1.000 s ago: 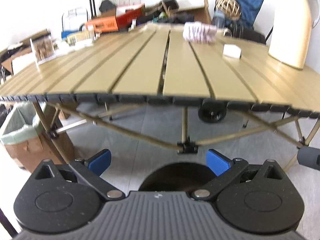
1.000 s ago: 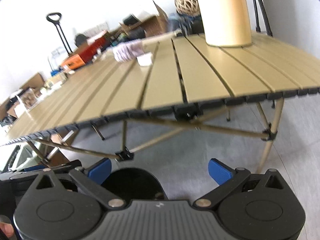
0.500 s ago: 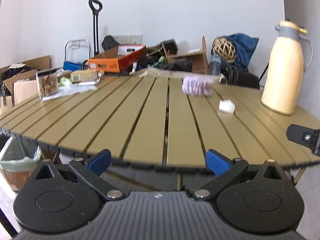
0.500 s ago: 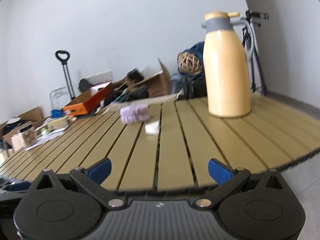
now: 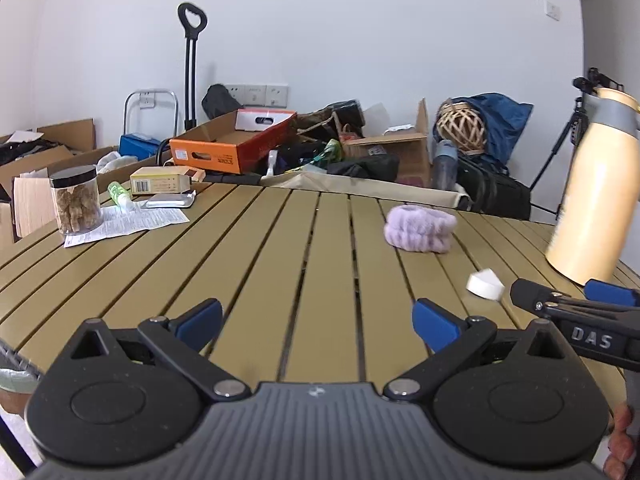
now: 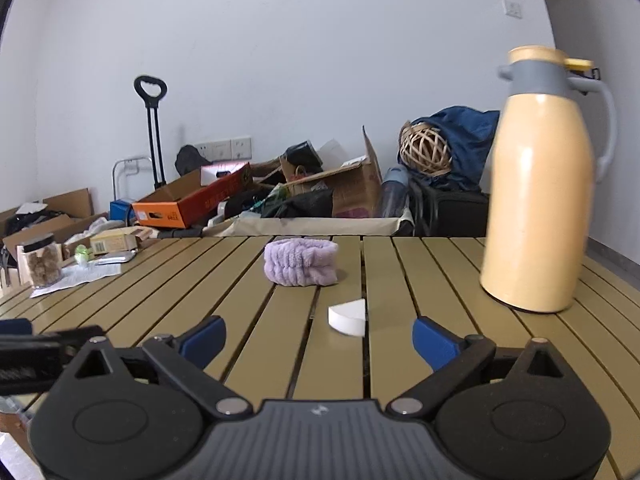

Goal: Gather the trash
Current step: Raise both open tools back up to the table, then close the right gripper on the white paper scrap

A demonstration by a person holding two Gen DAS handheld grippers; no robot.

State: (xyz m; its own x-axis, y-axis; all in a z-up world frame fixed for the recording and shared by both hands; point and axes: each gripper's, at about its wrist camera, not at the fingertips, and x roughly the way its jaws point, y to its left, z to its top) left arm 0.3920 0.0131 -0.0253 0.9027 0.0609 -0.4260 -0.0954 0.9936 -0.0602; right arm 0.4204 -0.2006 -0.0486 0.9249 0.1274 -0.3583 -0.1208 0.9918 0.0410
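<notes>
A small white wedge-shaped piece (image 6: 349, 317) lies on the slatted olive table (image 6: 260, 360), just ahead of my right gripper (image 6: 318, 340). That gripper's jaws are closing, still wide, with nothing between them. The same white piece (image 5: 485, 284) shows at the right in the left wrist view. My left gripper (image 5: 316, 322) is open and empty above the table's near part. A printed paper sheet (image 5: 128, 222) lies at the far left under a jar (image 5: 76, 199). Part of a bag-lined bin (image 5: 14, 374) peeks below the table's left edge.
A lilac fluffy band (image 6: 301, 261) lies mid-table. A tall cream thermos jug (image 6: 540, 216) stands at the right. A yellow box (image 5: 162, 180), a foil pack (image 5: 170, 200) and a green bottle (image 5: 119, 194) sit far left. Boxes and bags crowd the floor behind.
Both grippers have risen from below the table's edge to above its top and moved forward. The right gripper now shows at the right of the left wrist view, nearer the white piece.
</notes>
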